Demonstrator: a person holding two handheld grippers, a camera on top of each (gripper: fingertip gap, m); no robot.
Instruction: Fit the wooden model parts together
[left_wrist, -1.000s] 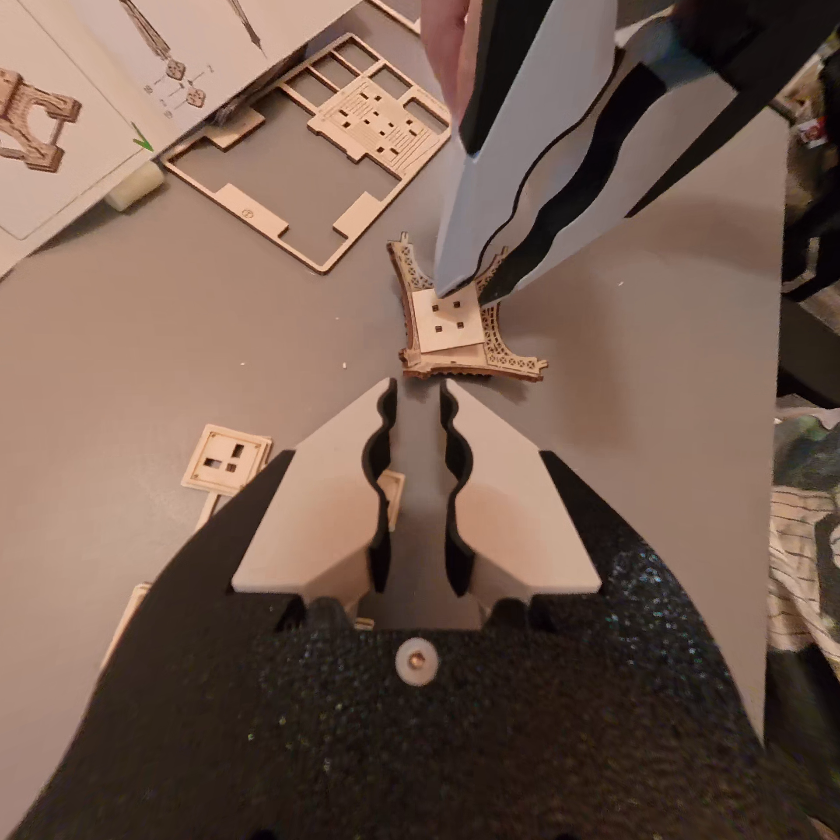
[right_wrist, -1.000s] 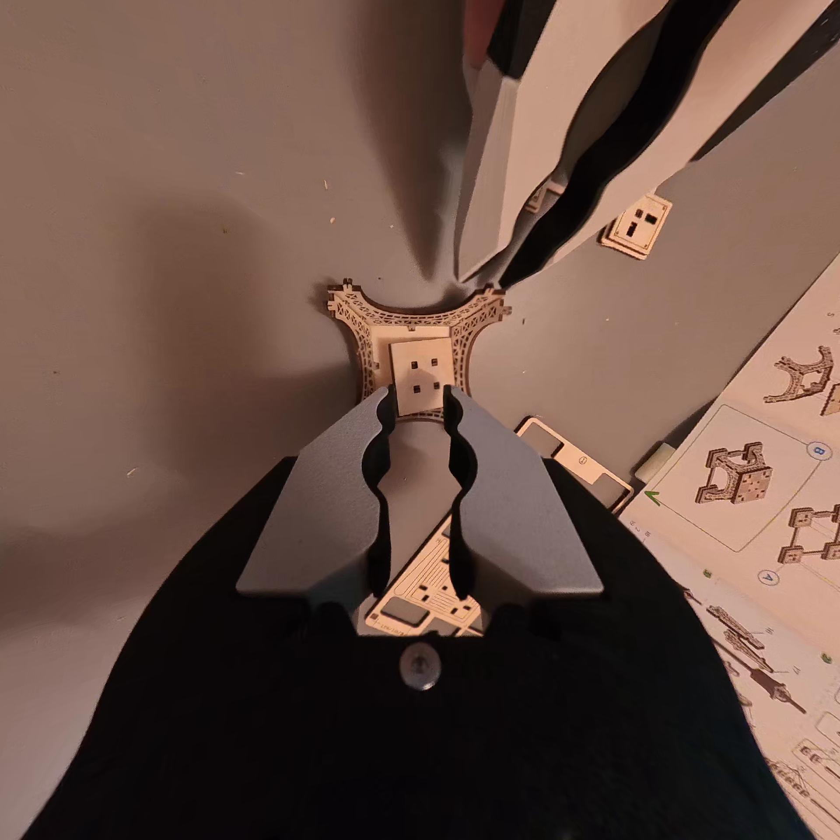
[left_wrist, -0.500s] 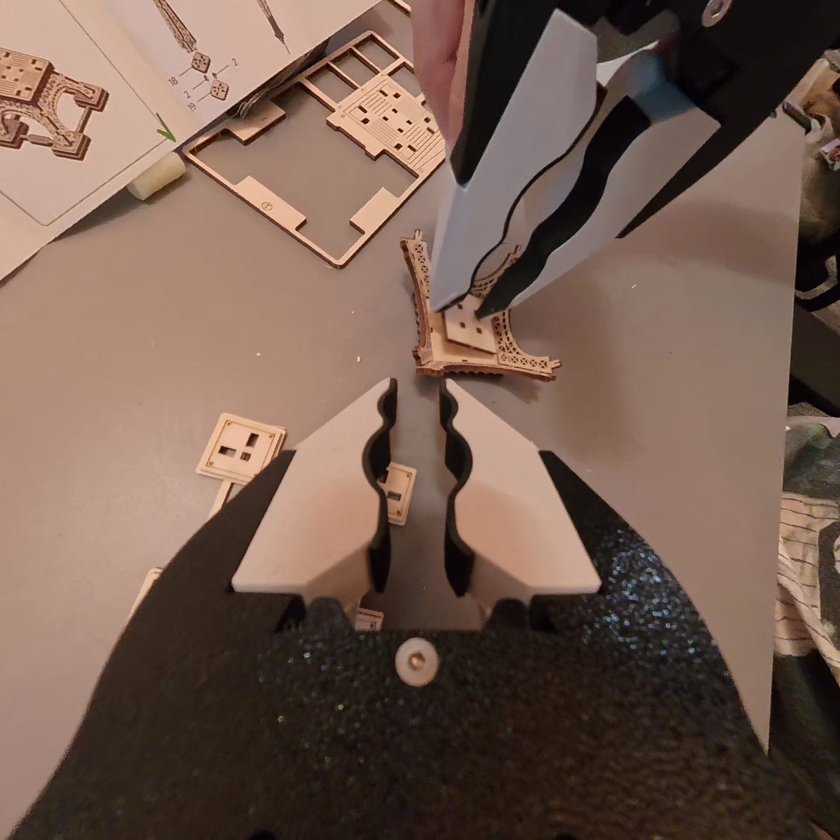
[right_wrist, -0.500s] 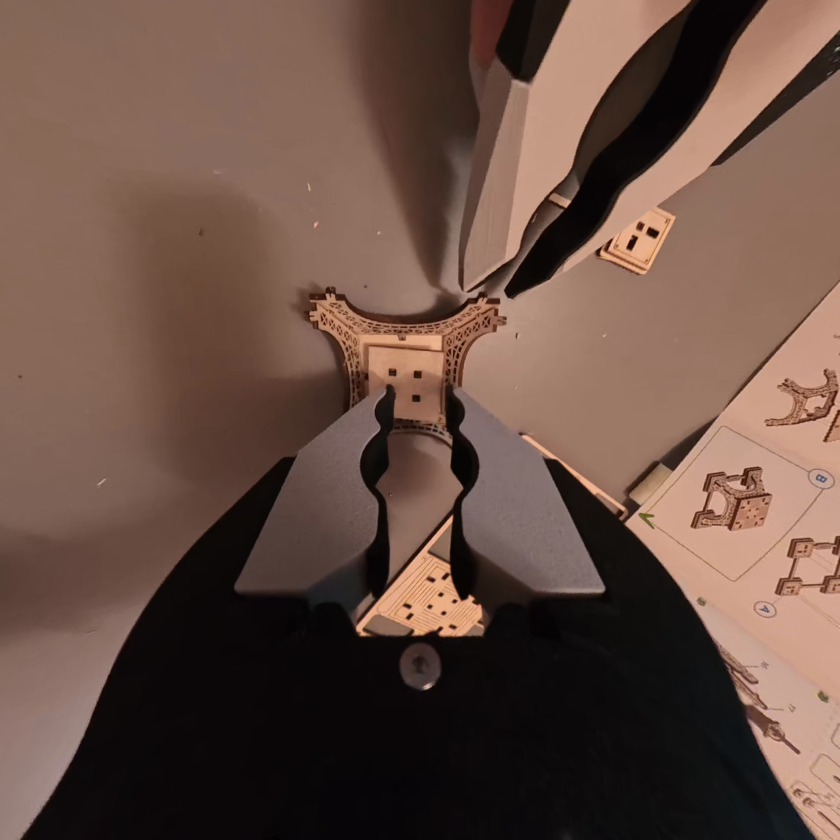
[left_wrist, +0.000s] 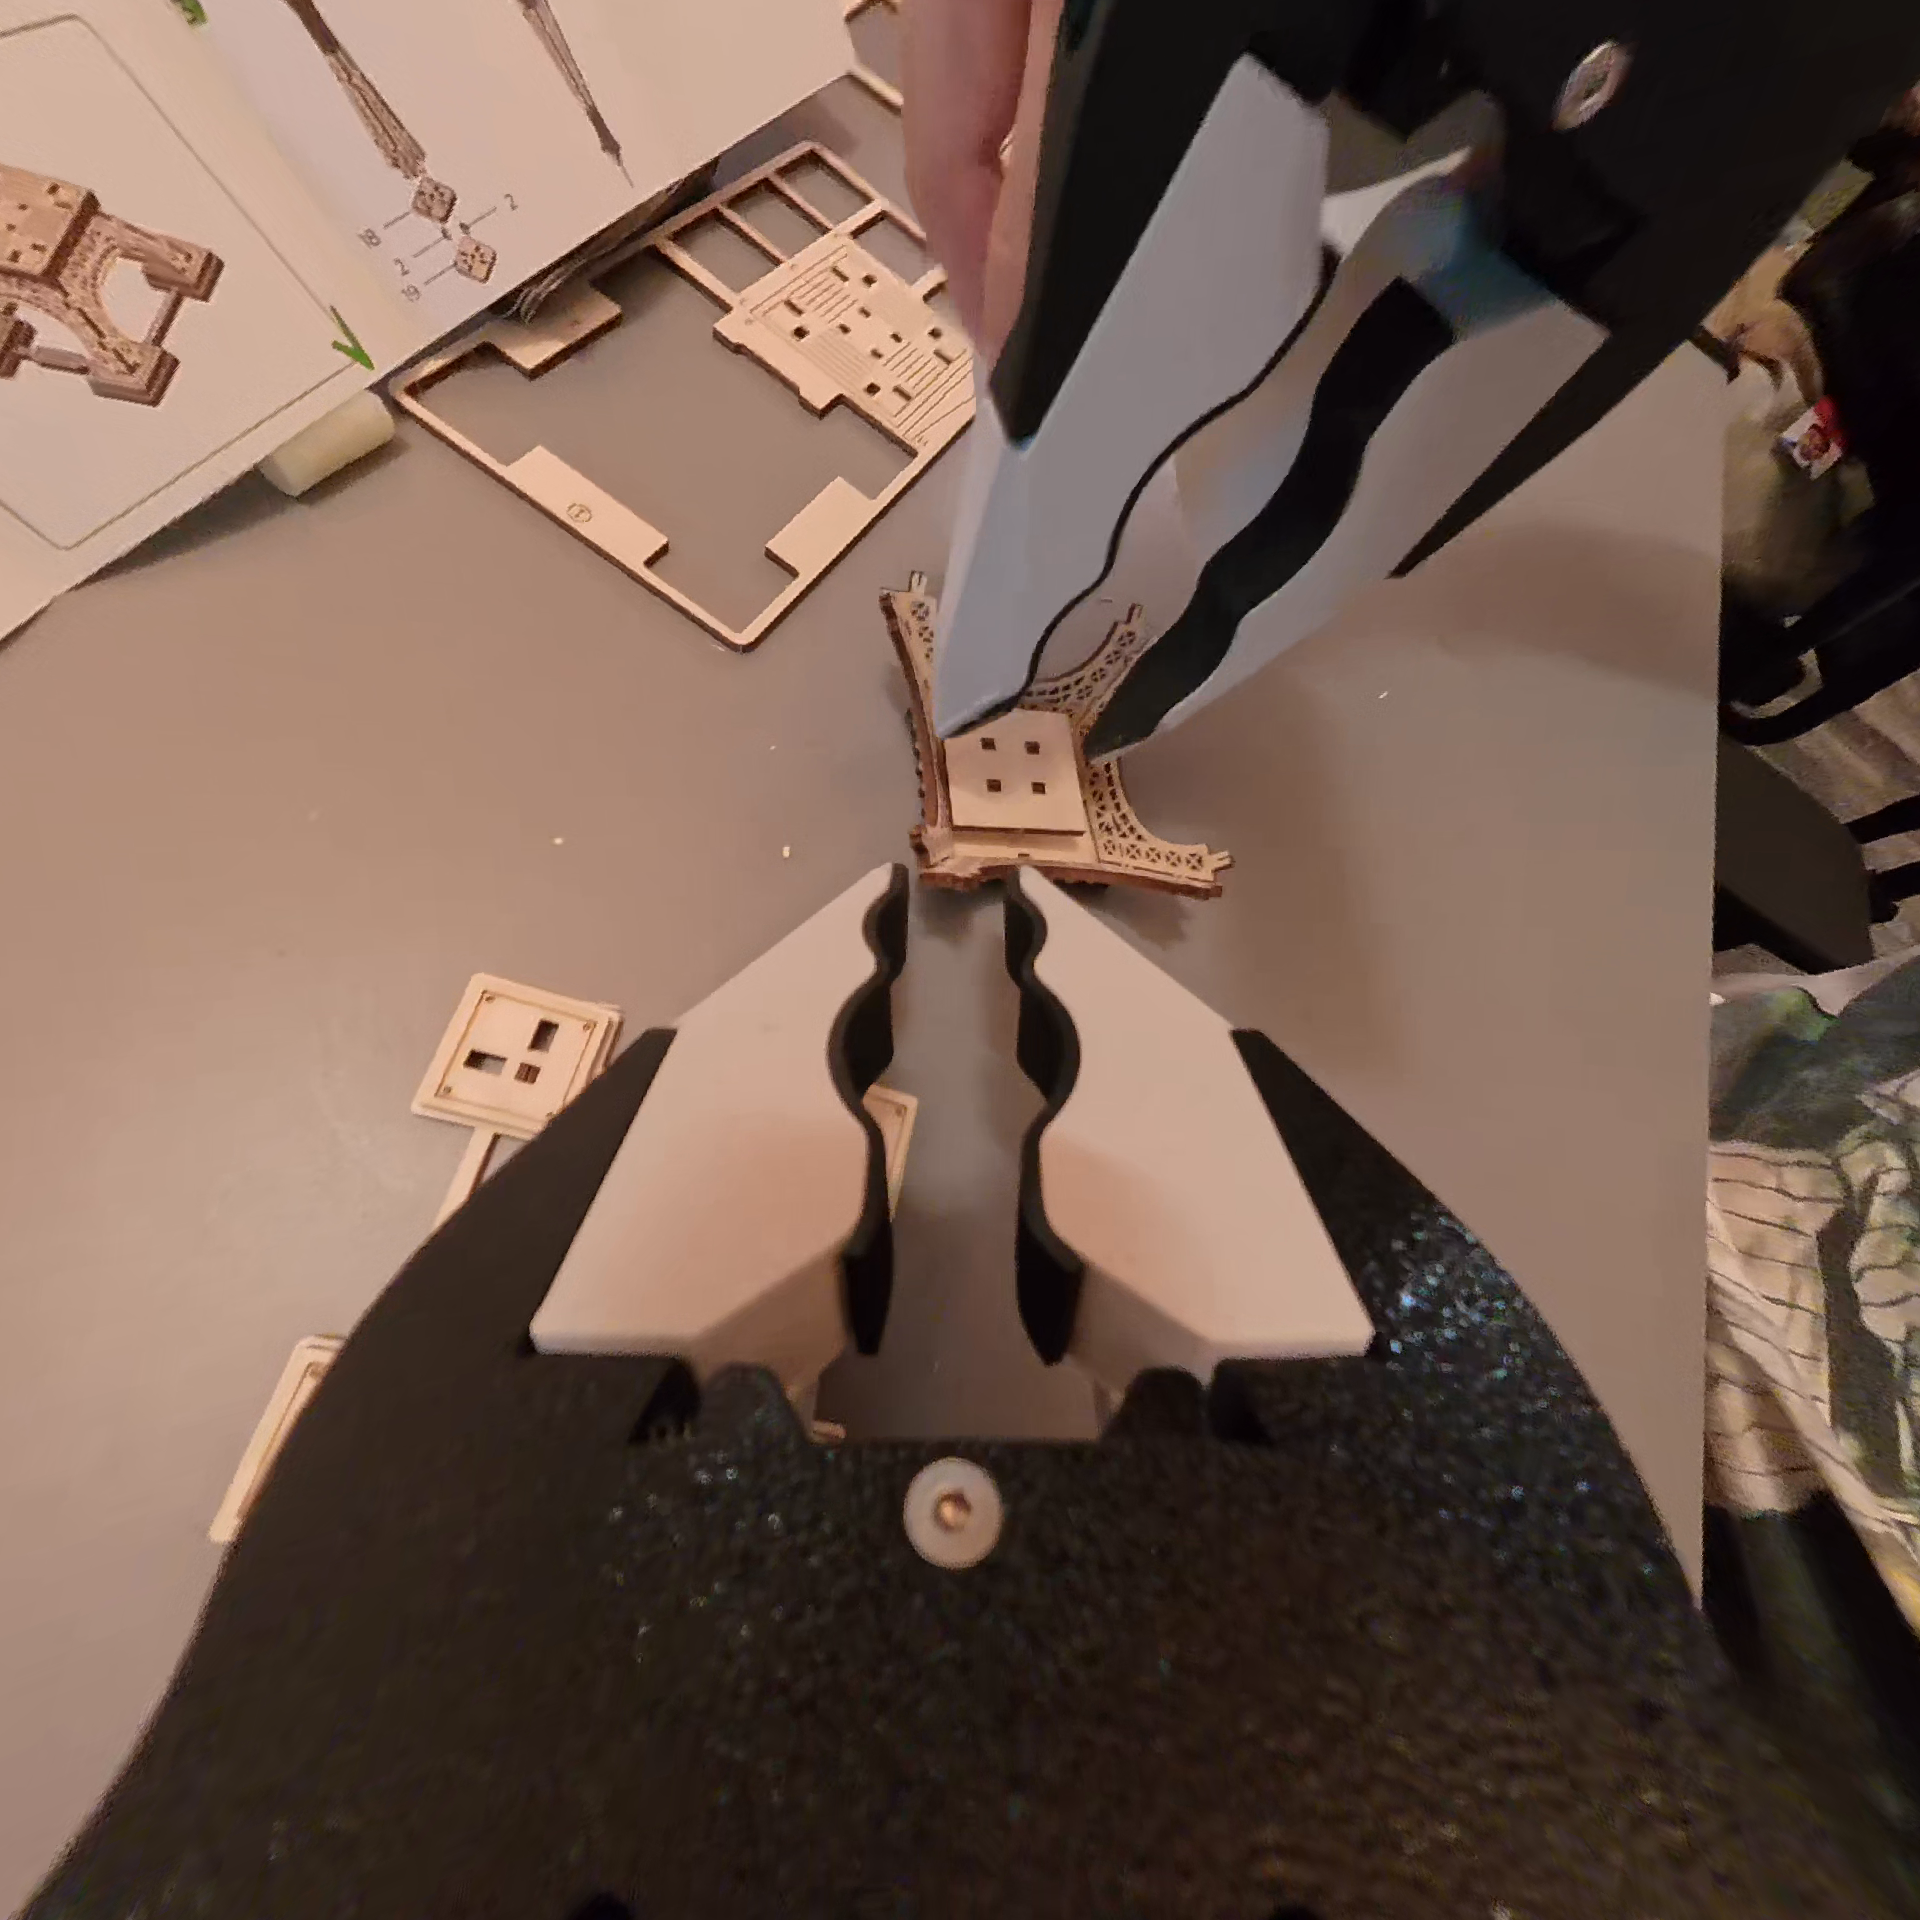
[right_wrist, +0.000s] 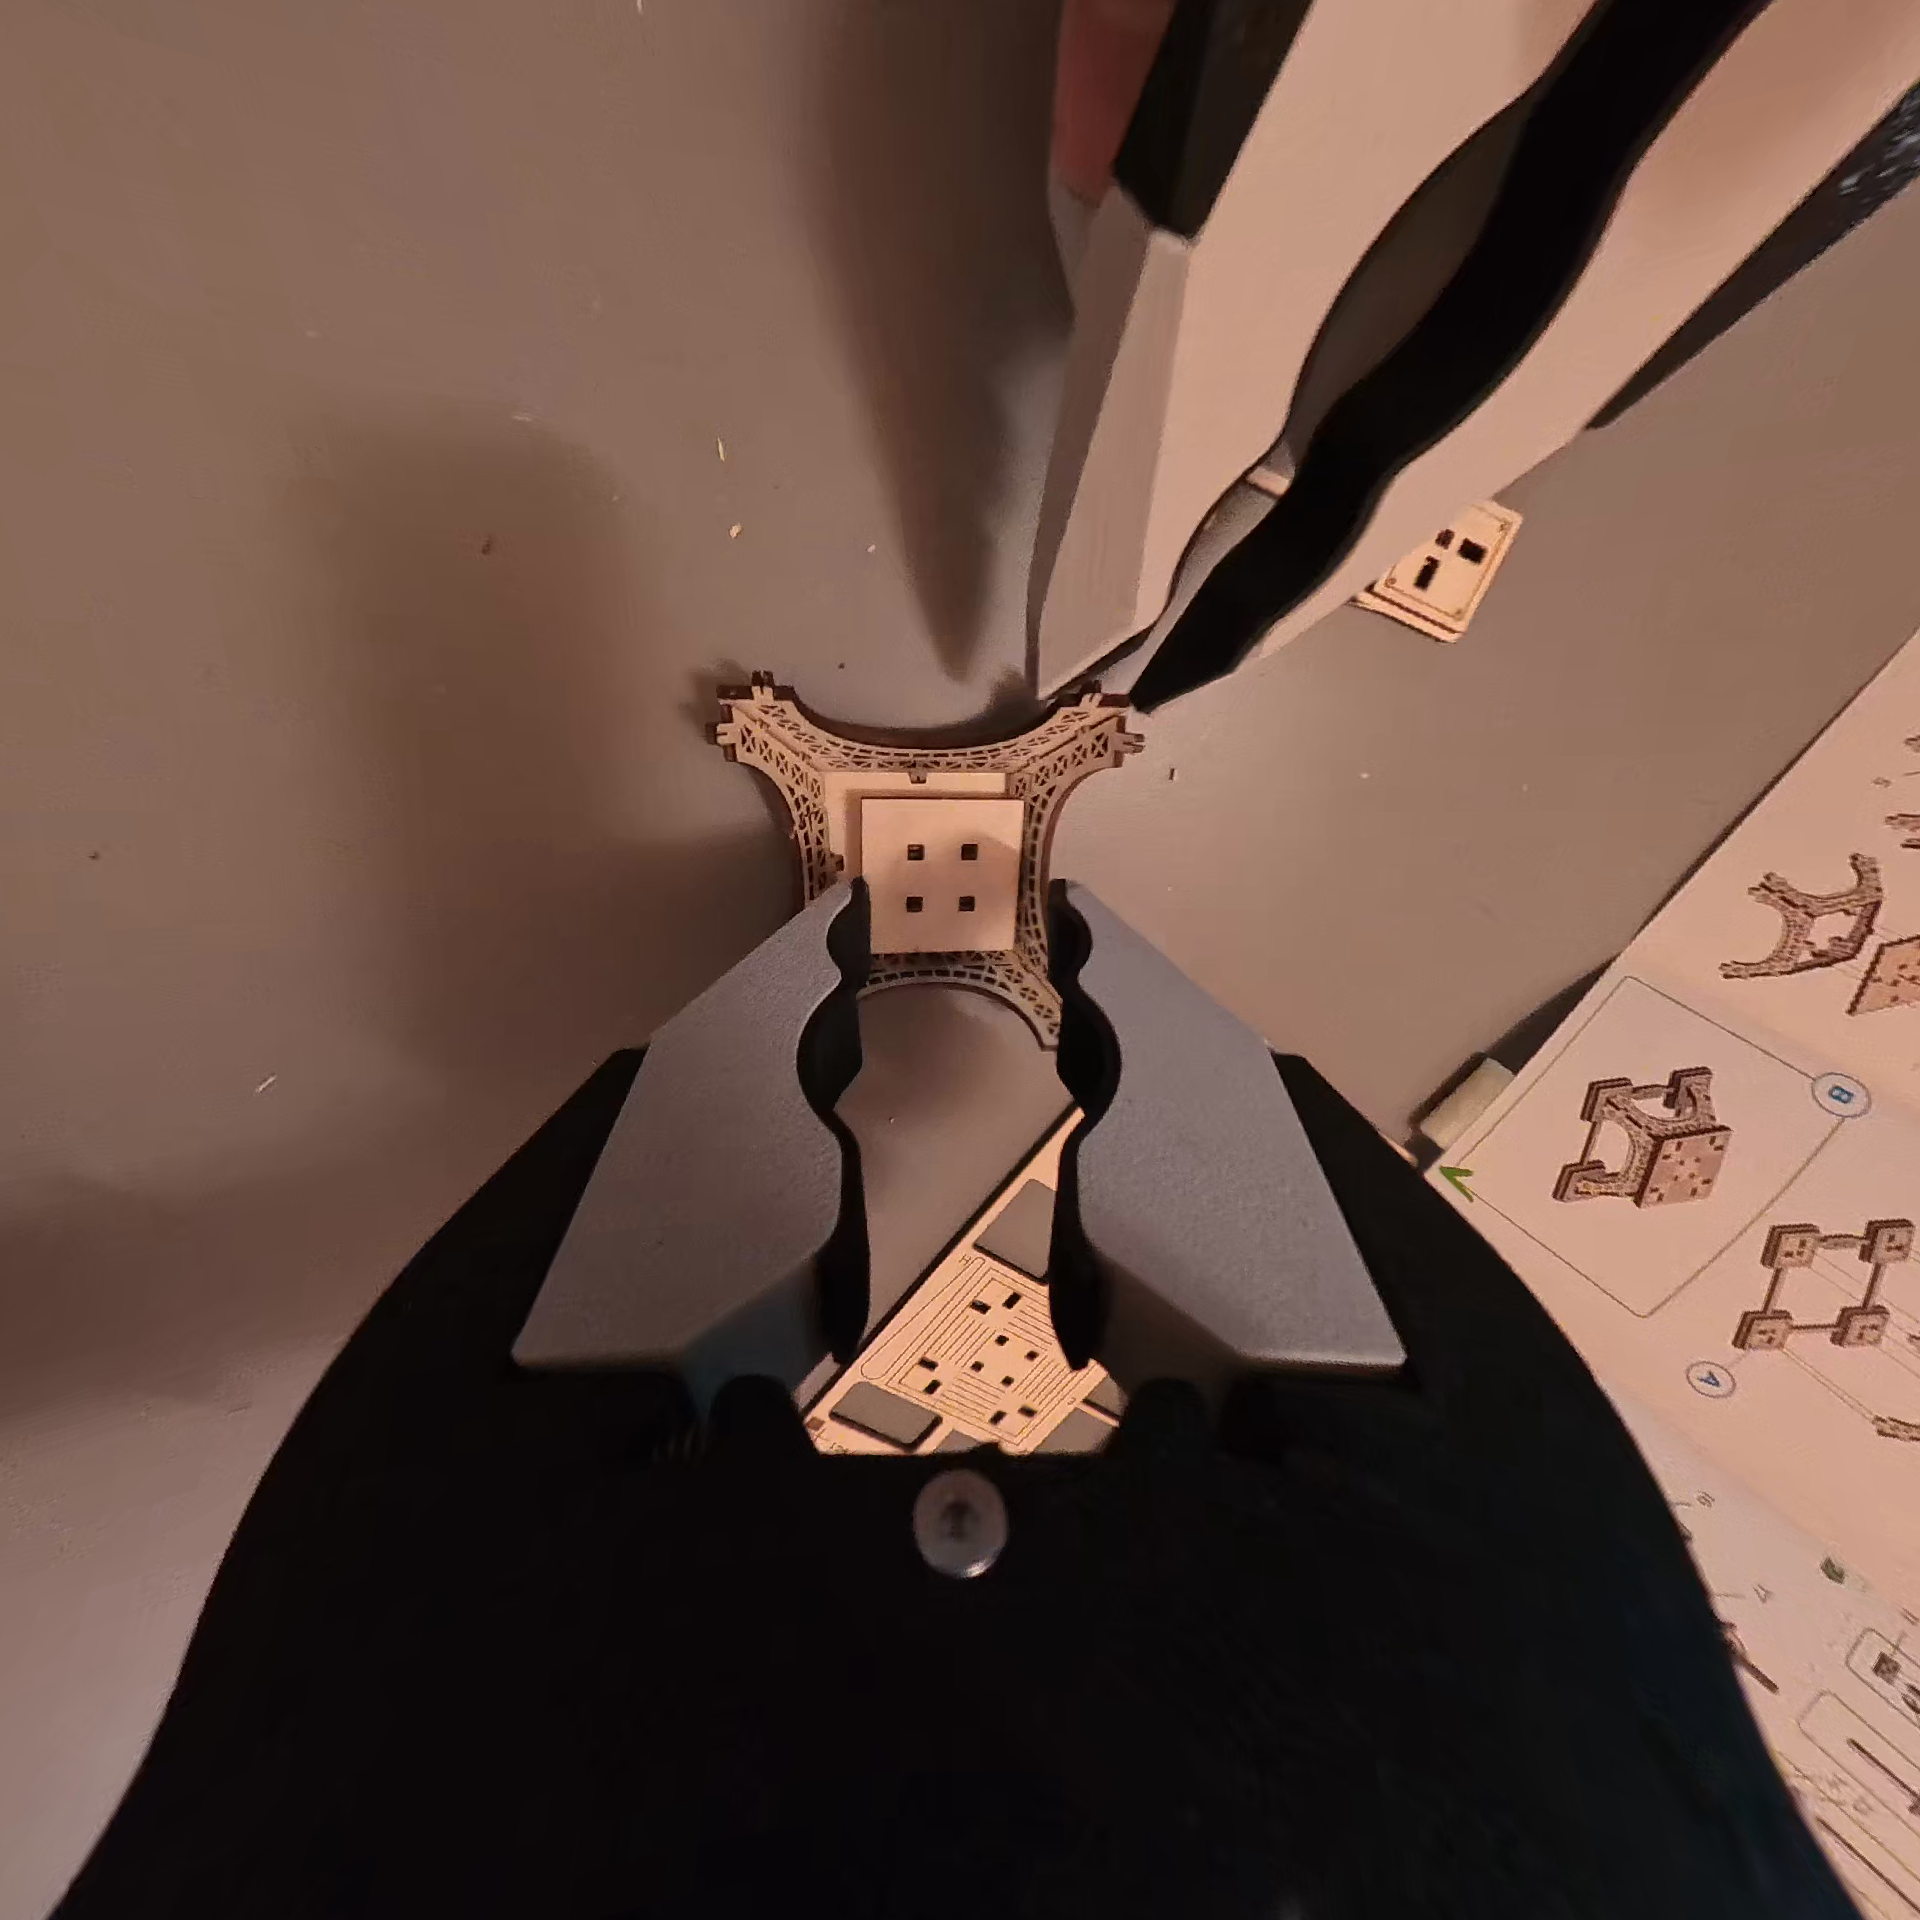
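Observation:
A small wooden lattice tower base (left_wrist: 1013, 790) with a square four-hole plate on top lies on the grey table (left_wrist: 312, 779). My right gripper (right_wrist: 954, 899) is open, with one finger on either side of the plate (right_wrist: 940, 873). In the left wrist view it comes down from the top onto the model's far side (left_wrist: 1029, 732). My left gripper (left_wrist: 956, 888) is open by a narrow gap and empty, its tips just at the model's near edge. In the right wrist view its tips (right_wrist: 1091, 696) sit by the model's far right leg.
A punched-out wooden part sheet (left_wrist: 582, 509) lies behind the model, also seen under my right gripper (right_wrist: 987, 1340). Instruction sheets (left_wrist: 156, 364) lie at the far left. A small square wooden plate (left_wrist: 514, 1060) and other flat pieces lie near left. The table edge (left_wrist: 1709, 935) is close on the right. Left tips to right tips: about 4 centimetres.
My right gripper has opened wider and now straddles the top plate instead of resting on it. The model has settled flat. My left gripper has come closer to its near edge.

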